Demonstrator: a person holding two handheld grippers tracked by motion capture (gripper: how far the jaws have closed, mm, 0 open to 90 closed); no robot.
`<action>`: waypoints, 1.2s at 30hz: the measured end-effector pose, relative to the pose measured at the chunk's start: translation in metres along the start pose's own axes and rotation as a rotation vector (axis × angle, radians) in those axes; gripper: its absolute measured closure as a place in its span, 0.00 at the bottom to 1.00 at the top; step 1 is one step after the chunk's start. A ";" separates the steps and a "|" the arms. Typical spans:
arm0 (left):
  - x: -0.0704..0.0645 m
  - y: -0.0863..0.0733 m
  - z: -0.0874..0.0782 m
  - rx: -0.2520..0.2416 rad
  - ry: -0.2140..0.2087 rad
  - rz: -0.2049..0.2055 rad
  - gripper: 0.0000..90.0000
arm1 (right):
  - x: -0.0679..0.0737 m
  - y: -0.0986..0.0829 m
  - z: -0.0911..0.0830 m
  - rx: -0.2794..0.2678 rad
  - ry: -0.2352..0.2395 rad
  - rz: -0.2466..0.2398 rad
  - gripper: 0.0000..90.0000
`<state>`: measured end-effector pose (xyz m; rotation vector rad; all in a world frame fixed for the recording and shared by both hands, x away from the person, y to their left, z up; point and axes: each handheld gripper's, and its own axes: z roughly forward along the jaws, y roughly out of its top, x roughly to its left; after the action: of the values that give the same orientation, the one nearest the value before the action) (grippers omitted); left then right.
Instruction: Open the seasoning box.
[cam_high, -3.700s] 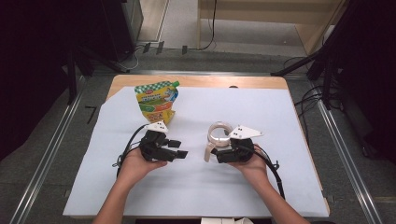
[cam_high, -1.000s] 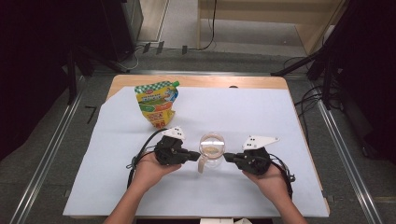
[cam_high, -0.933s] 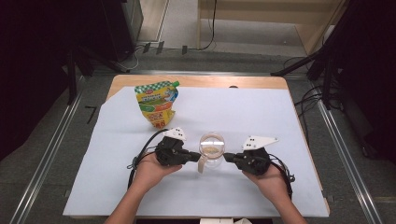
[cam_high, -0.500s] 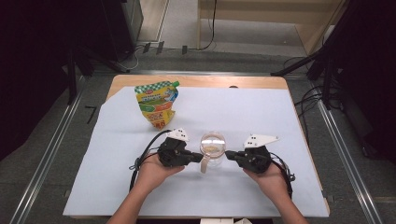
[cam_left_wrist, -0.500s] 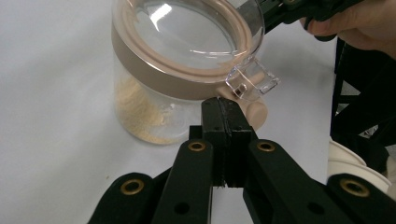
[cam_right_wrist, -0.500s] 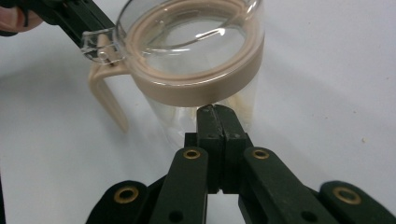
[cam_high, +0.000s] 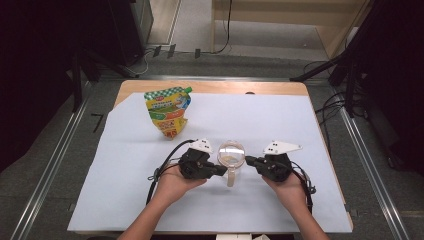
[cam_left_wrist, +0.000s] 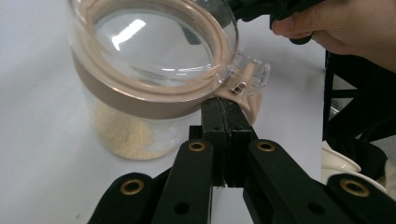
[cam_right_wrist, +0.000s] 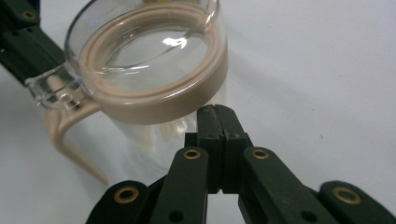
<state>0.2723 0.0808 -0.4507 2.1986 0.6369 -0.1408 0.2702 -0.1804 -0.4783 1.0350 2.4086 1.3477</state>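
Observation:
A glass jar (cam_high: 231, 154) with a beige lid ring, a clear lid and a beige handle (cam_high: 230, 178) stands on the white sheet between both grippers. A little pale powder lies at its bottom (cam_left_wrist: 126, 135). My left gripper (cam_high: 223, 171) is shut, its tips (cam_left_wrist: 225, 105) pressed under the lid's clear latch by the handle, nothing between them. My right gripper (cam_high: 249, 160) is shut too, its tips (cam_right_wrist: 215, 112) against the jar's (cam_right_wrist: 154, 79) beige band on the opposite side.
A yellow-green spouted pouch (cam_high: 168, 111) stands at the back left of the white sheet (cam_high: 300, 125). The wooden table edge (cam_high: 210, 86) runs along the far side. The person's other hand (cam_left_wrist: 336, 23) shows beyond the jar in the left gripper view.
The left gripper has come right up to the jar's handle side. The right gripper has drawn back to the right. The jar sits slightly nearer the person.

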 end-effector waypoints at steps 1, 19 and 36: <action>-0.001 0.001 0.002 -0.002 -0.003 0.002 1.00 | -0.001 0.000 0.000 -0.001 -0.010 0.005 1.00; 0.001 0.003 -0.002 0.002 -0.093 -0.016 0.94 | 0.005 -0.003 -0.020 -0.006 0.004 0.025 1.00; 0.023 -0.005 -0.032 -0.042 -0.046 -0.068 0.54 | 0.043 -0.014 -0.034 0.018 0.081 -0.001 1.00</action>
<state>0.2865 0.1168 -0.4404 2.1281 0.6836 -0.2115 0.2159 -0.1795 -0.4633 1.0020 2.4839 1.3959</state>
